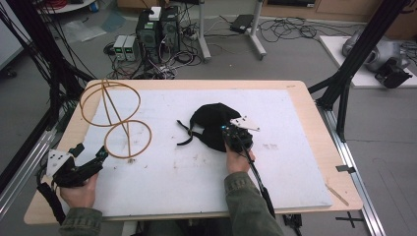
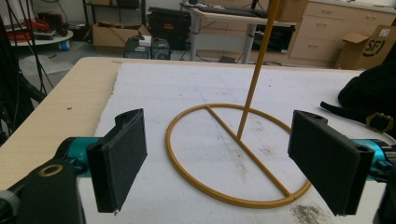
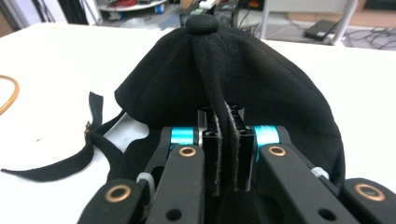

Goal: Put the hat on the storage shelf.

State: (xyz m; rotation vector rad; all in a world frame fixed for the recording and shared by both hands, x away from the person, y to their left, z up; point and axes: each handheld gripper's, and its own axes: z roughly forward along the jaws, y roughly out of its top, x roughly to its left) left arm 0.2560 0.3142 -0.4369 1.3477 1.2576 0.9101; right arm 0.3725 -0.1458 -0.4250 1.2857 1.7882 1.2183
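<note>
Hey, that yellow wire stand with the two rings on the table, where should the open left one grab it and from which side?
Probably the thin upright rod of the yellow wire stand, above its flat base ring. Bring the left hand-held gripper straight ahead from the person's side: its open jaws already stand to either side of the rod. The base ring lies flat on the white table cover, leaving little room beneath.

Lab: floor computers, cables, rig frame.

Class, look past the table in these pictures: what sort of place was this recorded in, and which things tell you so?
Probably a lab or workshop: computer towers and tangled cables sit on the grey floor beyond the table, a black frame stands beside it, and cardboard boxes sit by drawers.
</note>
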